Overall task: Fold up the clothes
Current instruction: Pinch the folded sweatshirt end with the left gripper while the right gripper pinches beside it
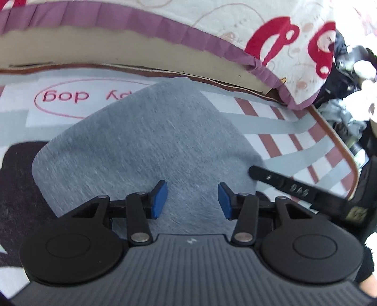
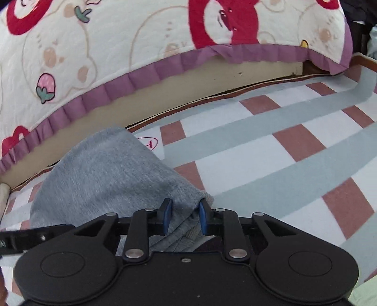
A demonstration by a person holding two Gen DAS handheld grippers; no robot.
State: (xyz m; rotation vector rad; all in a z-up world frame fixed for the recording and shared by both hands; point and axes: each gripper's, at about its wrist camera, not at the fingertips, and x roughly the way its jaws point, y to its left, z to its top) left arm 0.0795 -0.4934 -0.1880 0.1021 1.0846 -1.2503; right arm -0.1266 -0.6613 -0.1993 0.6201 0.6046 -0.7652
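At the far left of the left wrist view, a dark garment [image 1: 16, 188] lies on the checked mat [image 1: 282, 141], partly under the grey garment [image 1: 146, 146], which is spread flat in the middle. The left claw [image 1: 192, 200] hovers over the grey cloth with its blue pads [image 1: 160, 199] apart and nothing between them. Behind runs the bed's quilt [image 1: 212, 18] with its purple frill. To the right, the right claw [image 2: 184, 217] has its pads on either side of the grey garment's bunched corner, clamped on the cloth.
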